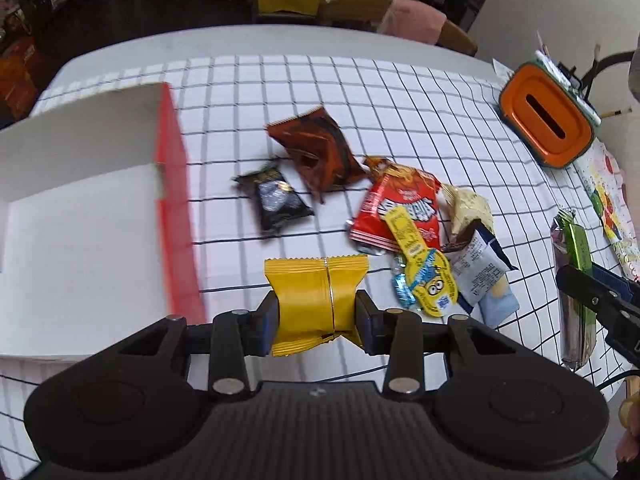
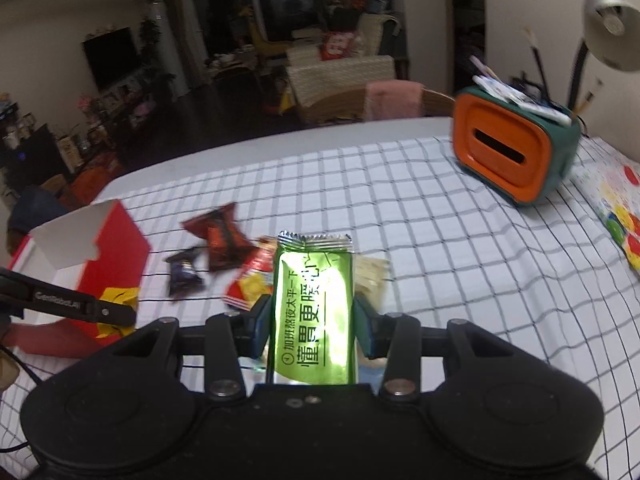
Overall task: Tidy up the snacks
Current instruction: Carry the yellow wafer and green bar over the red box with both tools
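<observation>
At far left the red-sided box (image 1: pixel 80 200) sits open on the counter (image 1: pixel 400 92). Left gripper (image 1: pixel 316 312) fingers pinch the yellow packet (image 1: pixel 316 300) mid-body; crumpled foil may slip. Right gripper (image 2: pixel 312 320) fingers clamp the green packet (image 2: pixel 314 308) low; it may tilt out before reaching the box.

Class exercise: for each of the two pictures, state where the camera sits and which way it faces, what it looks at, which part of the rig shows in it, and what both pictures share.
Left wrist: on the left gripper, angled down at the table; its fingers clamp a yellow packet, white-and-red box left; the right gripper's tip shows.
Right wrist: on the right gripper, looking across the table; it holds a green packet.
Shared: checked cloth, orange holder, brown packet, black packet.
</observation>
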The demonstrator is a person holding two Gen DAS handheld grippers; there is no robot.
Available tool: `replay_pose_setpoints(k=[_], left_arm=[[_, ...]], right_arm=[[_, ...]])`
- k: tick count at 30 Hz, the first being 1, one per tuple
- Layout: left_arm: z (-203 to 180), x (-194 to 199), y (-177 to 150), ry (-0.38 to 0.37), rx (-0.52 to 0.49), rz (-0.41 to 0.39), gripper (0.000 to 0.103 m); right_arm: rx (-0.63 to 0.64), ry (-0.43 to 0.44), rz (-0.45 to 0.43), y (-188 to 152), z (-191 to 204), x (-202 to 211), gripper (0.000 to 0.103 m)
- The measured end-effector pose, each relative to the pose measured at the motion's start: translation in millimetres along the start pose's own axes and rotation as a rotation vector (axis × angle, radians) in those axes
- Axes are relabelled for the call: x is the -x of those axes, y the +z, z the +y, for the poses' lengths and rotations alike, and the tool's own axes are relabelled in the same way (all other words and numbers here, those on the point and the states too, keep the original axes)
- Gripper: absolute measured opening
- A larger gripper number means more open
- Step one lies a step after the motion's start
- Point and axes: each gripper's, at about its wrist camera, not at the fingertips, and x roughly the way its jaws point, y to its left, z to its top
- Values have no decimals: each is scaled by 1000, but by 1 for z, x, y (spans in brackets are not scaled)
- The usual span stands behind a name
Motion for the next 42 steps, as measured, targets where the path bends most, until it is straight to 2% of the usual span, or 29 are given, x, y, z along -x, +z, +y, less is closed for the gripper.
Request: replay_pose_setpoints(k=[10,21,32,42], left_arm=[[62,56,5,21,20,-78,38],[155,77,7,109,56,-91,38],[237,61,11,184,76,-50,39],[259,27,11,191,35,11,39]], right_arm=[[150,102,-34,21,96,2,42],[271,165,-26,38,201,-33,42],[330,161,32,38,283,-88,42],[348,136,154,26,312,-147,42]])
